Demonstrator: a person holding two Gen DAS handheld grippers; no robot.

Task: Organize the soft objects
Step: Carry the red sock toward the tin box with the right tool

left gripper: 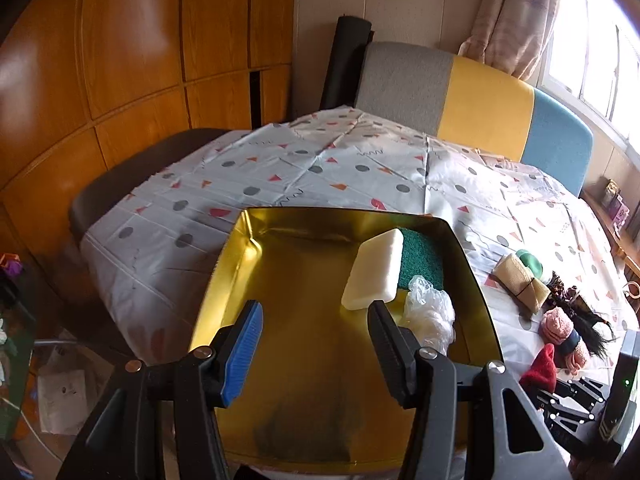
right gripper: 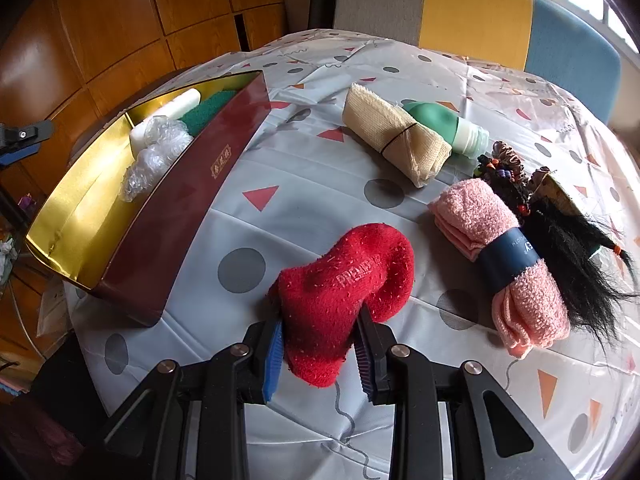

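One red sock (right gripper: pixel 344 296) clamped in right gripper (right gripper: pixel 320 354)

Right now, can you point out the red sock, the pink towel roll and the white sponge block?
red sock (right gripper: pixel 344 280), right wrist view, on the knit body above the gripper.
pink towel roll (right gripper: pixel 472 212), right wrist view, on the upper folded end.
white sponge block (left gripper: pixel 374 270), left wrist view, on its broad top face.

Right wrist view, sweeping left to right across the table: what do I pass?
Gold-lined box → red sock pinched between the right gripper fingers → cream cloth roll → pink towel roll → black hairpiece.
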